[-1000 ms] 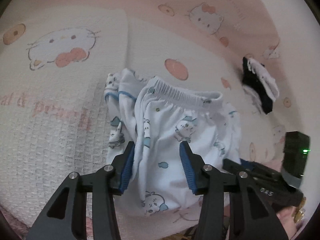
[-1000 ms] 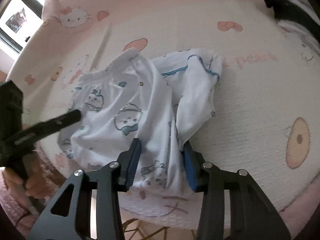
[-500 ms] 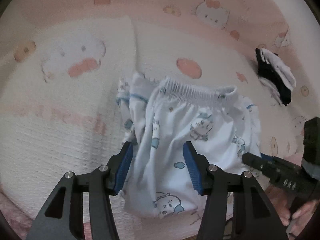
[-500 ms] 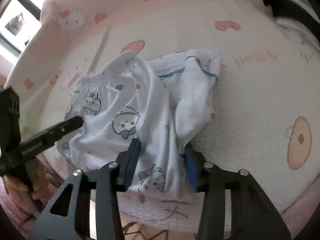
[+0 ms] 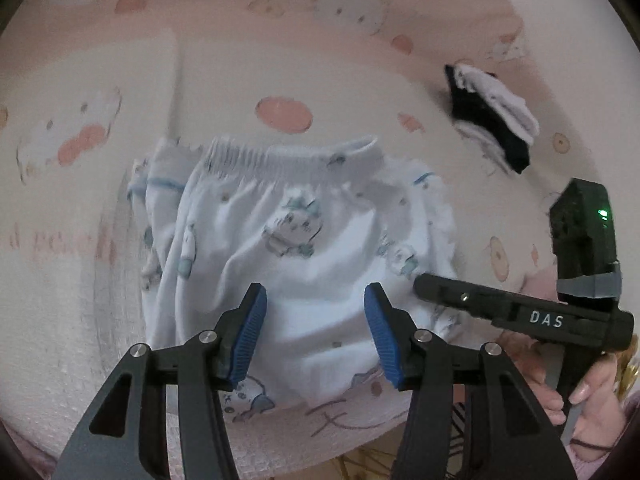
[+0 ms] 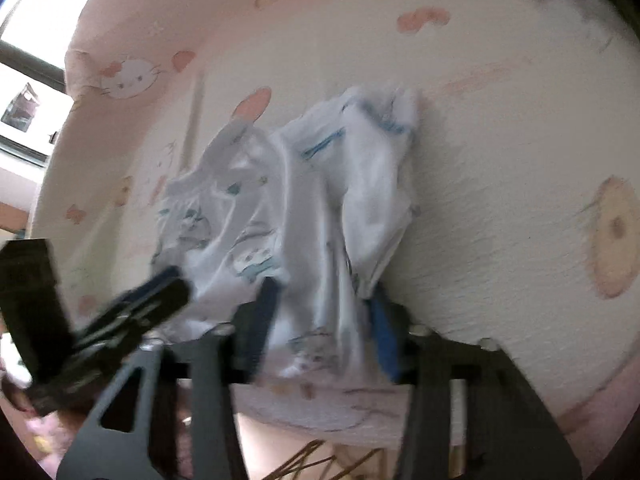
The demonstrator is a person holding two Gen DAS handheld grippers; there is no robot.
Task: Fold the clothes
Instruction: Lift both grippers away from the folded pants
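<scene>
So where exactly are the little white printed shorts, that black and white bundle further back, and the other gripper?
printed shorts (image 5: 304,248), left wrist view, on the front panel below the waistband.
black and white bundle (image 5: 492,120), left wrist view, on its middle.
right gripper (image 5: 436,286), left wrist view, at its finger end by the shorts.

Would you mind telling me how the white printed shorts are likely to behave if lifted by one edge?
The white printed shorts would probably go floppy and drape, since the fabric already lies in soft wrinkles. They look light, being thin cloth. The gathered elastic waistband may bunch up rather than stay flat.
</scene>
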